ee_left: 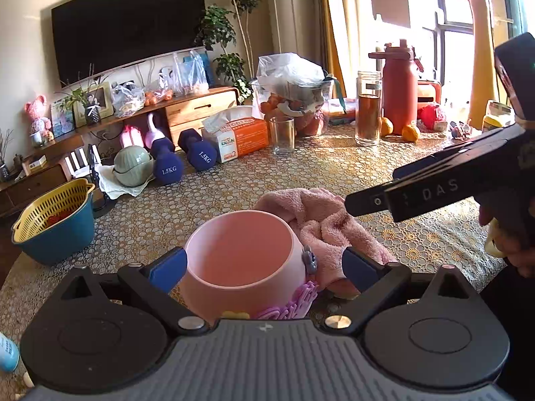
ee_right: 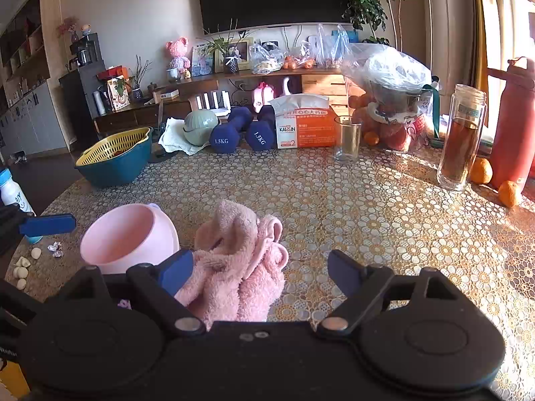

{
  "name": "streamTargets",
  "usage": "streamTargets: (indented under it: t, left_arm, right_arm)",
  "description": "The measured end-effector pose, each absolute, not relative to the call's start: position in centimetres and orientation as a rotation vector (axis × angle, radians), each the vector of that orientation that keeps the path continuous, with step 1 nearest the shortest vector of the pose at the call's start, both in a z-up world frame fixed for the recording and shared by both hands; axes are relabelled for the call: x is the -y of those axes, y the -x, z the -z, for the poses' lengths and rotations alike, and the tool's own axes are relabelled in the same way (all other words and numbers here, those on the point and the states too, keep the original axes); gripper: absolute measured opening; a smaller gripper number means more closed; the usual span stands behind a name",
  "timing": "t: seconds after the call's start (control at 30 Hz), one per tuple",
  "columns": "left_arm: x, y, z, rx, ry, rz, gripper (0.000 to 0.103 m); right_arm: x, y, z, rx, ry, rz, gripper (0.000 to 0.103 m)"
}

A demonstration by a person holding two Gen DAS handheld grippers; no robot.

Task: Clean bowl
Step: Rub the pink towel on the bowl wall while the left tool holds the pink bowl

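Left gripper [ee_left: 264,267] jaws wide, pink bowl [ee_left: 244,260] between, ungripped. Right gripper [ee_right: 259,272] jaws wide over towel [ee_right: 240,267]. Risk: light bowl tips if squeezed off-centre.

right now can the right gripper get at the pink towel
Probably yes. The right gripper has its jaws wide open, and the pink towel lies bunched on the table just ahead, partly between them. Nothing lies on top of it; the pink bowl sits beside it, toward the left gripper.

The left gripper [ee_left: 264,267] tilts downward, jaws spread wide, nothing pressed between its pads. The right gripper [ee_right: 259,272] does likewise, a hand [ee_left: 515,250] gripping its handle.
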State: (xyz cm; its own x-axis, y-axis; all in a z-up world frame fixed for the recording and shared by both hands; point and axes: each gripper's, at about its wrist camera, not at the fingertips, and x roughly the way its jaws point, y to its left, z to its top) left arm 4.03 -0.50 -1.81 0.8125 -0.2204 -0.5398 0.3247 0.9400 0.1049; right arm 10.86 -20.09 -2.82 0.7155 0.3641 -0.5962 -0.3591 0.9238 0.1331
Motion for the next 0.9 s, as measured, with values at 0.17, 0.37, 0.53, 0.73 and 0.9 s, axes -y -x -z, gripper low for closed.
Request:
streamTargets:
  t: [0.17,0.37,0.53,0.73,0.9]
  left_arm:
    - [0.4,-4.8,2.1,-0.579,-0.217,0.332,0.097]
    - [0.5,-5.1,2.6,-0.589,-0.245,0.352,0.095]
    - [0.7,-5.2,2.8,-0.589,-0.264,0.358,0.095]
    - [1.1,-5.5,3.0,-0.599,-0.285,0.361,0.082]
    - [1.3,-5.6,2.9,-0.603,-0.286,0.369,0.068]
  right_arm:
    - [19.4,-12.7,3.6,-0.696,-0.016,-0.401,0.086]
    - [18.6,-14.5,5.3,-0.754,-0.028,-0.396,0.085]
    - [18.4,-15.5,6.6,-0.822,-0.054,-0.407,0.055]
    - [18.5,-15.4,6.4,-0.831,-0.097,-0.45,0.022]
    - [19.1,-14.7,4.3,-0.776,-0.109,-0.488,0.007]
